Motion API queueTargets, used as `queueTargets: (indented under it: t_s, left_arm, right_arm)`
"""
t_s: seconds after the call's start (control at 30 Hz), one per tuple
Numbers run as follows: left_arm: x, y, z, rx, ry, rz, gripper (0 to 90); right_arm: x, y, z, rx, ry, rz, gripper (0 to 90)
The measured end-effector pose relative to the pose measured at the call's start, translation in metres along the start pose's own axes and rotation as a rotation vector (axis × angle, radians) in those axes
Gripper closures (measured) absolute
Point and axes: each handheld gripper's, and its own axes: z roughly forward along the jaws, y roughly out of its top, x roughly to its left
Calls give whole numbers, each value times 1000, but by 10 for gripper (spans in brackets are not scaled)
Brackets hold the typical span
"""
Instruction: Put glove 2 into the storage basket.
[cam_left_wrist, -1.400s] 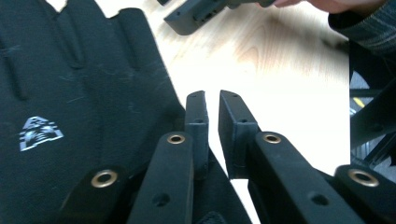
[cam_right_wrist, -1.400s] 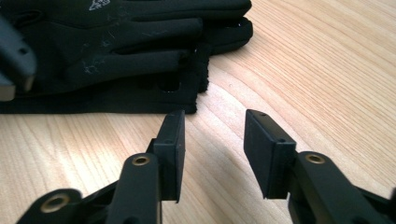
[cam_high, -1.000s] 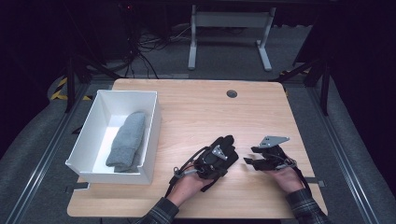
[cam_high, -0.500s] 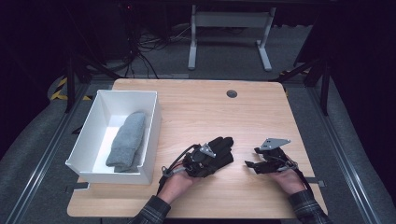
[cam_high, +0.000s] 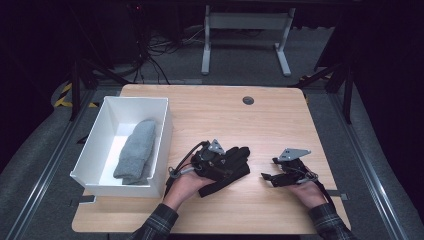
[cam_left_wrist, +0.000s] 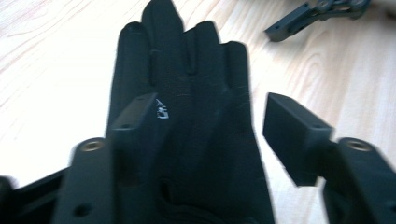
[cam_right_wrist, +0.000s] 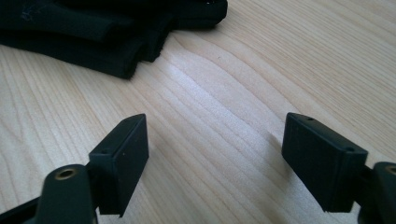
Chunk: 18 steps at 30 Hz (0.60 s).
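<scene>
Opening, both jaw sets have just spread. Left gripper (cam_high: 235, 162) wide over black glove (cam_high: 231, 170), pads off it; glove flat on desk near front edge, now released. Right gripper (cam_high: 267, 177) wide, empty, beside it. Box (cam_high: 162, 142) holds grey sock (cam_high: 136, 150); glove likely next.

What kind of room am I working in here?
Probably a lab or test workshop: a bare wooden table on a dark floor, loose cables behind it, striped hazard tape at its left, and a metal stand behind.
</scene>
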Motion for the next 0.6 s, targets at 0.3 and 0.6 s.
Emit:
queueTargets:
  t_s: [0.3,0.6]
  left_arm:
    - [12,-3,17,83,61,27,178]
    - [16,-10,26,126,40,15,221]
  right_arm:
    - [-1,-3,1,-29,0,-3,208]
    - [-1,-4,1,-36,-1,-4,207]
